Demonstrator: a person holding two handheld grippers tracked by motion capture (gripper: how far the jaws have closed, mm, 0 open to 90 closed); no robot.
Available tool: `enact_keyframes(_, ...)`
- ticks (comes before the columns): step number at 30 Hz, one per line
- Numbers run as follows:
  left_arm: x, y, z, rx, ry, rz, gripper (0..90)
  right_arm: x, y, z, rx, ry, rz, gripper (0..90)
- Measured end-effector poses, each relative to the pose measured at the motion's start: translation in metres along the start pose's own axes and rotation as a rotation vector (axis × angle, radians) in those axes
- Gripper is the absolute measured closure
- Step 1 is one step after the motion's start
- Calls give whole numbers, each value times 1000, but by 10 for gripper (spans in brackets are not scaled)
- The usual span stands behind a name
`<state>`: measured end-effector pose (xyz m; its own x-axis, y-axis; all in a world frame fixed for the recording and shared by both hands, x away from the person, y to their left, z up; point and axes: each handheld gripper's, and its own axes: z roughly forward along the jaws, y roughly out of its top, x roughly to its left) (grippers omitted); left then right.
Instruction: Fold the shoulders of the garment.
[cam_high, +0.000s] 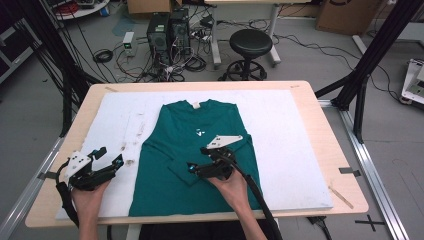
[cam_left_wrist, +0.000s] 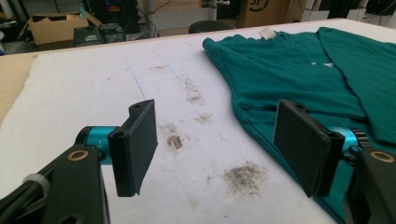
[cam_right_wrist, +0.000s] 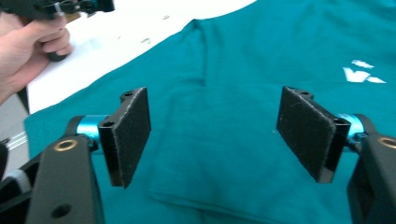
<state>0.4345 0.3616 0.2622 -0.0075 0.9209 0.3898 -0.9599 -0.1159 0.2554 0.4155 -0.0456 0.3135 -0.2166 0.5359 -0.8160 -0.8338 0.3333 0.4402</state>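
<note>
1. A green long-sleeved shirt (cam_high: 200, 155) lies flat on the white mat (cam_high: 295, 150) that covers the desk (cam_high: 330, 145), its collar toward the far edge and its hem at the near edge.
2. Both sleeves are folded in across the body; the end of one sleeve (cam_right_wrist: 224, 154) lies on the lower middle of the shirt.
3. The right gripper (cam_high: 192, 168) sits over that folded sleeve, jaws wide apart, nothing between the pads, the cloth lying free beneath them.
4. The left gripper (cam_high: 111, 157) rests near the desk's near left corner, over bare stained mat just beside the shirt's left edge, jaws wide and empty.
5. A white neck label (cam_high: 196, 105) shows at the collar.
</note>
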Motion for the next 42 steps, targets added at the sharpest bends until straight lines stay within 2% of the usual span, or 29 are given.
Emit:
enact_keyframes(8,0,0,-1,-9,-13,4,306,-20,-11,-28,-28,-88,18,256)
enact_keyframes(10,1,0,-1,-11,-10,-2,305,-26,-16,-39,-52,-129,14,256)
enact_keyframes(13,-1,0,-2,-16,-4,9,305,-30,-20,-47,-71,-147,14,258)
enact_keyframes(14,-1,0,-2,-18,-5,12,306,-34,-25,-55,-79,-171,19,263)
enact_keyframes(16,-1,0,-2,-20,-8,13,305,-37,-27,-58,-89,-174,23,265)
enact_keyframes(19,-1,-1,-3,-30,-4,7,306,-44,-35,-71,-101,-205,30,265)
enact_keyframes(20,-1,-1,-4,-30,-5,4,306,-49,-41,-79,-122,-218,25,265)
enact_keyframes(23,0,-1,-4,-33,-9,-8,306,-53,-47,-87,-144,-236,17,265)
enact_keyframes(26,0,0,-5,-21,-18,-25,306,-59,-56,-99,-170,-252,8,265)
enact_keyframes(28,0,0,-4,-4,-20,-34,306,-65,-65,-110,-191,-297,6,265)
enact_keyframes(29,0,1,-4,2,-19,-40,306,-65,-65,-110,-191,-297,6,265)
enact_keyframes(35,-5,4,-4,30,-47,-65,310,-78,-83,-131,-190,-360,54,265)
enact_keyframes(38,-11,7,-6,38,-60,-64,315,-83,-92,-141,-191,-395,79,265)
enact_keyframes(42,-18,14,-12,38,-71,-49,314,-87,-99,-151,-179,-407,103,264)
